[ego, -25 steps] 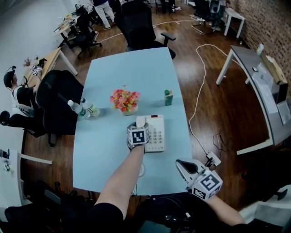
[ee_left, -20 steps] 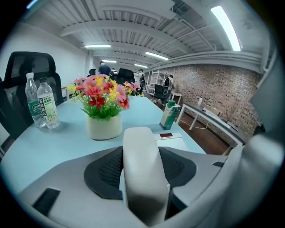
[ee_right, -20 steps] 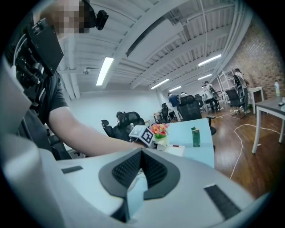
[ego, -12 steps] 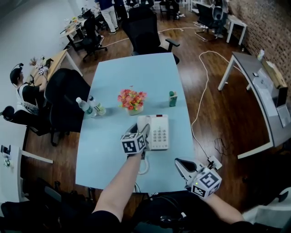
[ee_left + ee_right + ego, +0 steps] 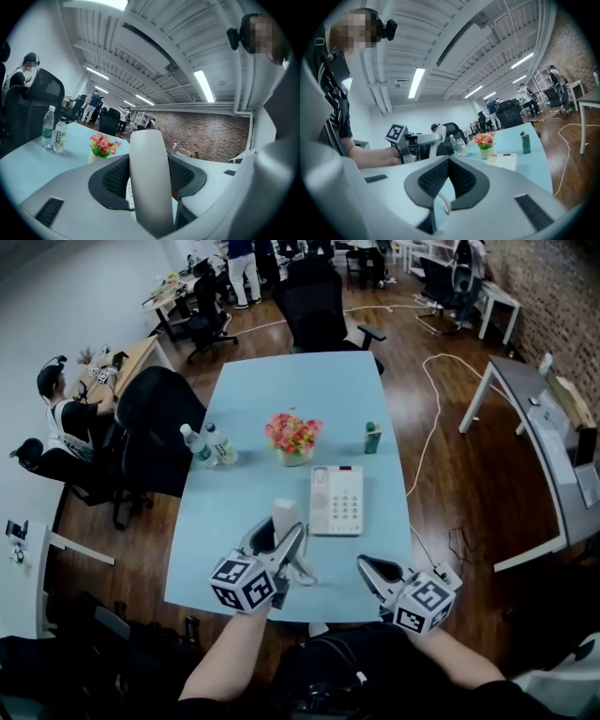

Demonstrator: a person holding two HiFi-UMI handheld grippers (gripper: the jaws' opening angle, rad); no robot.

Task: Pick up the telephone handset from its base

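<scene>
My left gripper [image 5: 279, 540] is shut on the white handset [image 5: 286, 516] and holds it in the air, near me and to the left of the white telephone base [image 5: 336, 500]. The base's cradle side is bare, and the coiled cord [image 5: 302, 570] hangs from the handset toward the table. In the left gripper view the handset [image 5: 150, 183] stands upright between the dark pads. My right gripper [image 5: 368, 567] hovers over the table's near edge, jaws together with nothing in them. From the right gripper view I see the left gripper [image 5: 417, 140] with the handset [image 5: 434, 138].
On the light blue table [image 5: 281, 390] stand a pot of flowers [image 5: 294, 437], two water bottles [image 5: 208, 444] at the left and a green bottle [image 5: 372, 438] at the right. Black office chairs [image 5: 155, 423] border the table, and a person [image 5: 66, 418] sits at the far left.
My left gripper has lifted the handset off the base and drawn it up and toward me. The right gripper has shifted slightly.
</scene>
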